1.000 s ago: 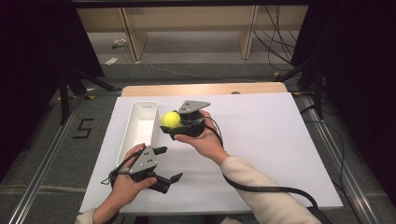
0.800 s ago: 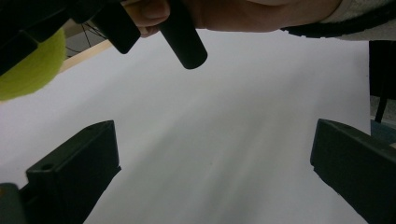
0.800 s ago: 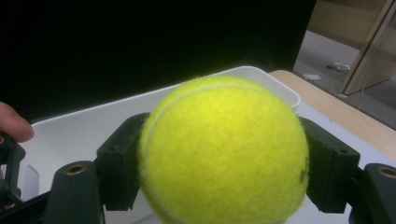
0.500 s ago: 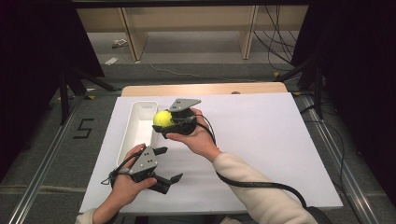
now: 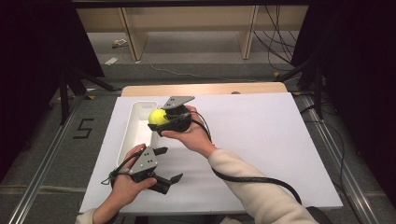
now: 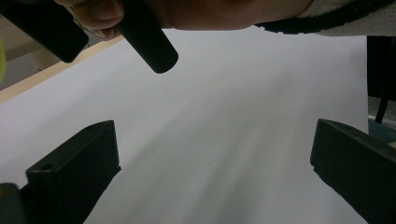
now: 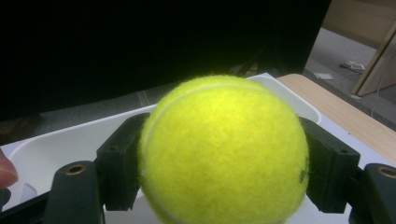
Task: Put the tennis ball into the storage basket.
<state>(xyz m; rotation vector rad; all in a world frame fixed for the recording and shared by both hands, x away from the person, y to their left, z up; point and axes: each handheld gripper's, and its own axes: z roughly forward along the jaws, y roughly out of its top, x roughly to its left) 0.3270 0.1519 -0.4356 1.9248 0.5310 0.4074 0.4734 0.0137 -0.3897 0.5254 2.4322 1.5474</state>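
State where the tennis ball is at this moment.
In the high view, the tennis ball sits clamped in the right tongs, left of centre, over the right rim of the white tray.

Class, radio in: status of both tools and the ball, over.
Right tool shut on fuzzy yellow tennis ball, above long white plastic tray. Left tool open, empty. Nothing in the way.

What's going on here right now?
The right gripper is clamped on a yellow tennis ball and holds it above the edge of the white tray at the left of the white table. The left gripper rests open near the front edge, holding nothing.
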